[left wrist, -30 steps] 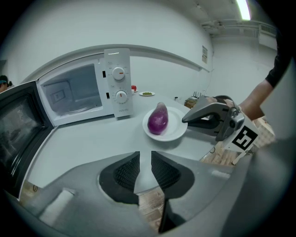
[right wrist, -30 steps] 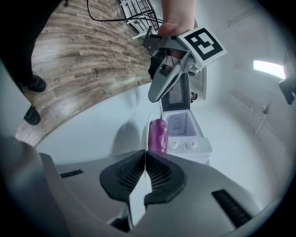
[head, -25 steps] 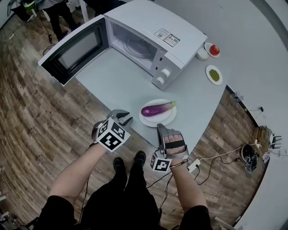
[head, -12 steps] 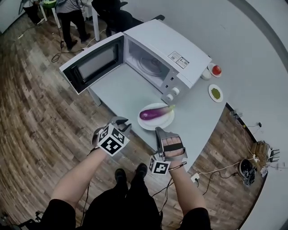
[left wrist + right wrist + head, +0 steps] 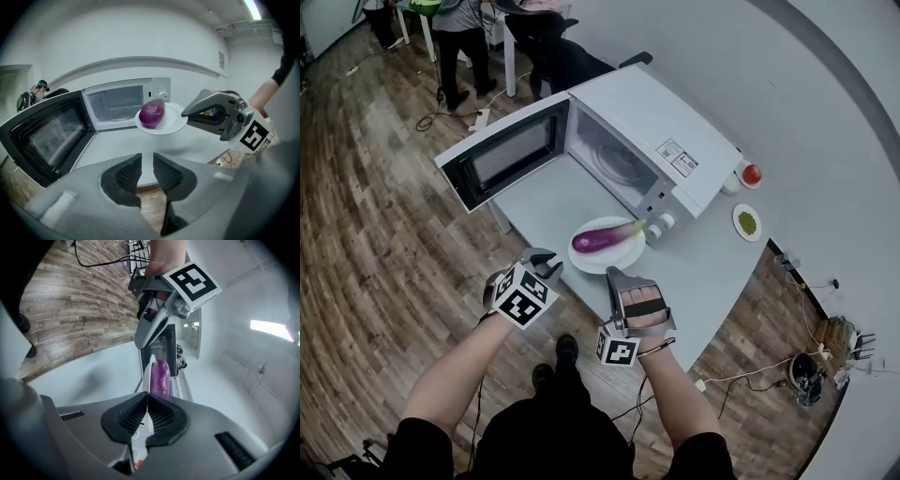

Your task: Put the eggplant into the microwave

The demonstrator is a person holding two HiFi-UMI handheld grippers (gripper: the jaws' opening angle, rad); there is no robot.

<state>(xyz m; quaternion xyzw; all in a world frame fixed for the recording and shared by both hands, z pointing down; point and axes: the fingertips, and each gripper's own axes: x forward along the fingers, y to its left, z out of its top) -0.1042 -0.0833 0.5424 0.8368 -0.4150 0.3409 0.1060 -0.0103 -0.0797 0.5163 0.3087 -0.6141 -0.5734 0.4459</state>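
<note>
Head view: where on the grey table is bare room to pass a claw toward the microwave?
Bare grey tabletop lies before the open white microwave, between its swung-out dark door and the white plate holding the purple eggplant. A free strip runs right of the plate to the table edge. Crowded: the small dishes by the wall, right of the microwave.

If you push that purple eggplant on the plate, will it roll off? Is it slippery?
It could roll: the eggplant looks round and long, lying on its side on the white plate. Its skin looks smooth and shiny, so it may slip in a pinch. It looks plump, so probably stiff, not floppy.
</note>
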